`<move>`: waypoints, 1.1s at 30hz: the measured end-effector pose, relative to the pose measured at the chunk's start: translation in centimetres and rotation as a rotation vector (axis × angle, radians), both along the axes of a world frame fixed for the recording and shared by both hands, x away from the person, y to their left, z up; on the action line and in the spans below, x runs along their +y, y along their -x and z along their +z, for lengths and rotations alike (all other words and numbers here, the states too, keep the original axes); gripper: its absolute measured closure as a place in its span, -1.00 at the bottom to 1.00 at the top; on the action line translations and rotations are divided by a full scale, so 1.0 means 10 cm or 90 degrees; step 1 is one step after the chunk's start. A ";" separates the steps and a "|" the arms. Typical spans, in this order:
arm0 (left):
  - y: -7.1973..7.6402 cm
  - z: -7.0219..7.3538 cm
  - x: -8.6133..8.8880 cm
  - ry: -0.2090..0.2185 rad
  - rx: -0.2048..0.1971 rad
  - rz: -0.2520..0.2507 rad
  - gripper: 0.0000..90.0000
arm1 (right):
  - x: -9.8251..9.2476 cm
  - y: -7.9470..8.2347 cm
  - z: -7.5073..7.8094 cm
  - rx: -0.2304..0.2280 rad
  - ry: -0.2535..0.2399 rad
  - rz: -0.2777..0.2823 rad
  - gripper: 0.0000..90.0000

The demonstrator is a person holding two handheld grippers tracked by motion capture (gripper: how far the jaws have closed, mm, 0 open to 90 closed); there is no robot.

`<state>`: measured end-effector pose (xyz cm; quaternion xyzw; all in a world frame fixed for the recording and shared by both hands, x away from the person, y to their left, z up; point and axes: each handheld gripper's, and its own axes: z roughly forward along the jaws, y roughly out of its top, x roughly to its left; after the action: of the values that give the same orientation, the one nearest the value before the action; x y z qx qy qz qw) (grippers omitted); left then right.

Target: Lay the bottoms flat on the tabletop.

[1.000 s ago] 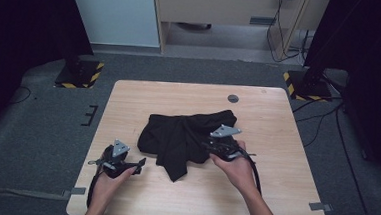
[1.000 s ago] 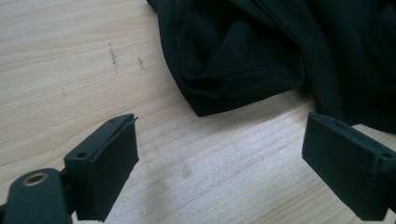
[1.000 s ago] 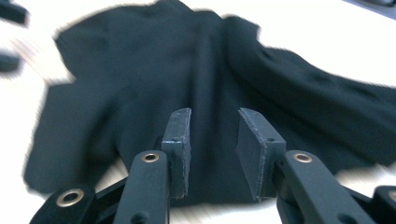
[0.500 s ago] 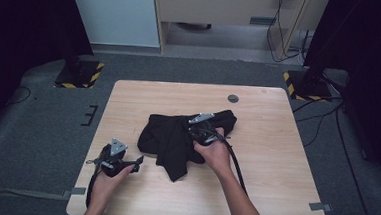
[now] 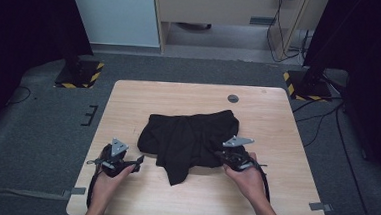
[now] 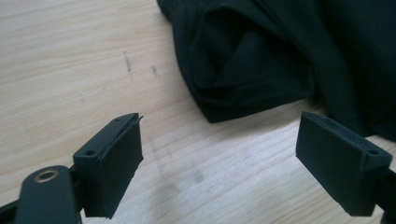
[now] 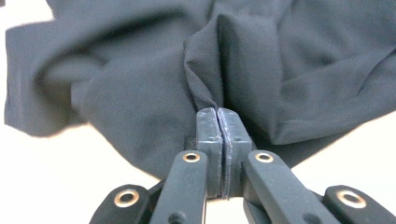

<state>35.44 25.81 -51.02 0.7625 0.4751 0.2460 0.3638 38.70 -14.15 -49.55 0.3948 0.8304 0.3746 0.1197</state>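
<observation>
1. Right gripper [image 5: 224, 153] now back at the near right edge of the black garment [image 5: 189, 140], after reaching in over the middle of the pile half a second ago. Jaws just been closing, now pressed together with a ridge of the cloth pinched between the pads [image 7: 208, 125].
2. Garment lying bunched in the middle of the wooden table [image 5: 277, 123], one flap hanging toward the near edge. Looks stretched a bit wider to the right than a second ago.
3. Left gripper [image 5: 137, 162] parked in the same spot as before, just off the garment's near left corner, jaws wide apart with nothing but bare table between them.
4. Meaning, probably: right side has its grip, so spreading or folding can start. Still needs the left one to close in on that rolled left corner [image 6: 243, 74] first.
</observation>
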 end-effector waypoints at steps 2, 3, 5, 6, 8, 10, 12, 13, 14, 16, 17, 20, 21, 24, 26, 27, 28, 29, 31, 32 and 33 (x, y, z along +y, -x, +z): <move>-0.03 0.04 -0.07 0.010 -0.004 -0.013 -0.69 | -0.18 0.12 -0.01 -0.008 -0.031 -0.010 0.50; -0.04 0.06 -0.09 0.012 -0.006 -0.015 -0.69 | -0.21 0.15 0.00 -0.009 -0.039 -0.014 0.37; -0.16 0.12 -0.24 0.009 -0.010 -0.032 -0.68 | -0.32 0.21 0.05 -0.019 -0.049 -0.016 0.14; -0.16 0.12 -0.24 0.009 -0.010 -0.032 -0.68 | -0.36 0.23 0.07 -0.021 -0.056 -0.015 0.08; -0.28 0.17 -0.37 0.016 -0.011 -0.045 -0.68 | -0.39 0.25 0.11 -0.024 -0.064 -0.017 0.02; -0.39 0.21 -0.46 0.033 -0.009 -0.051 -0.68 | -0.47 0.26 0.19 -0.041 -0.067 -0.026 -0.02; -0.53 0.23 -0.59 0.051 -0.007 -0.051 -0.66 | -0.52 0.19 0.28 -0.059 -0.059 -0.054 -0.01; -0.65 0.25 -0.73 0.042 -0.004 -0.053 -0.66 | -0.53 0.15 0.30 -0.063 -0.061 -0.056 0.00; -0.65 0.25 -0.73 0.042 -0.004 -0.053 -0.65 | -0.53 0.15 0.30 -0.063 -0.061 -0.056 0.00; -0.74 0.25 -0.87 0.036 0.003 -0.060 -0.64 | -0.50 0.03 0.34 -0.072 -0.069 -0.072 0.01; -0.79 0.24 -0.94 0.048 0.012 -0.064 -0.64 | -0.50 0.03 0.34 -0.072 -0.069 -0.072 0.01; -0.95 0.14 -1.15 0.017 0.029 -0.059 -0.64 | -0.44 -0.11 0.30 -0.064 -0.057 -0.090 -0.01; -0.95 0.14 -1.15 0.017 0.029 -0.059 -0.62 | -0.43 -0.12 0.28 -0.061 -0.058 -0.089 -0.01; -1.00 0.04 -1.23 -0.002 0.051 -0.065 -0.35 | -0.42 -0.12 0.25 -0.061 -0.056 -0.087 -0.01; -0.97 0.04 -1.22 0.007 0.040 -0.071 0.36 | -0.44 -0.11 0.23 -0.057 -0.059 -0.091 0.01; -0.95 0.05 -1.21 0.018 0.044 -0.074 0.59 | -0.45 -0.11 0.23 -0.058 -0.058 -0.092 0.01; -0.95 0.05 -1.21 0.018 0.044 -0.074 0.76 | -0.46 -0.12 0.23 -0.057 -0.059 -0.093 0.02; -0.87 0.11 -1.19 0.026 0.035 -0.086 0.87 | -0.48 -0.13 0.23 -0.058 -0.056 -0.094 0.02; -0.81 0.14 -1.17 0.024 0.030 -0.096 0.94 | -0.50 -0.15 0.25 -0.060 -0.052 -0.098 0.03; -0.73 0.17 -1.15 0.024 0.023 -0.107 0.94 | -0.50 -0.15 0.25 -0.060 -0.052 -0.098 0.03; -0.56 0.21 -1.10 0.028 0.017 -0.123 0.95 | -0.51 -0.17 0.26 -0.061 -0.047 -0.103 0.03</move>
<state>41.03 14.78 -48.92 0.8000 0.4093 0.1890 0.3960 40.42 -19.26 -46.94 0.4462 0.7748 0.4124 0.1747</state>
